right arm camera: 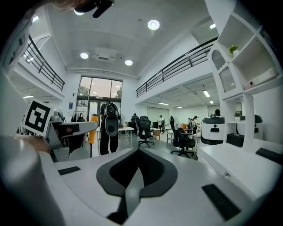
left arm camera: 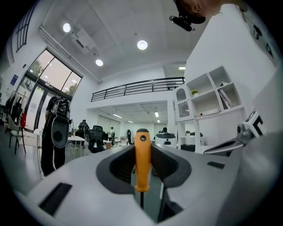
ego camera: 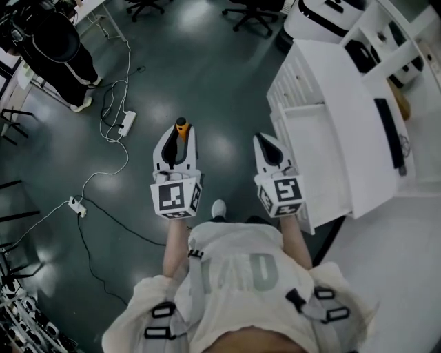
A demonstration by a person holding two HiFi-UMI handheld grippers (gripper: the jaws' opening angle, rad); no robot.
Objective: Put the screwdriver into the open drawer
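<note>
A screwdriver (ego camera: 181, 125) with an orange handle stands upright between the jaws of my left gripper (ego camera: 181, 135), which is shut on it. In the left gripper view the orange handle (left arm camera: 142, 161) fills the gap between the dark pads, with the thin shaft below it. My right gripper (ego camera: 266, 141) is shut with nothing in it, and its pads meet in the right gripper view (right arm camera: 138, 152). It hovers beside the front of the open white drawer (ego camera: 310, 148) of the cabinet at the right. Both grippers point level over the floor, side by side.
The white cabinet (ego camera: 344, 83) carries a long black object (ego camera: 389, 131) on top. White shelving (right arm camera: 247, 88) rises at the right. On the dark floor lie power strips (ego camera: 126, 123) with cables. A person in black (ego camera: 58, 48) stands at the far left, with office chairs (ego camera: 255, 10) beyond.
</note>
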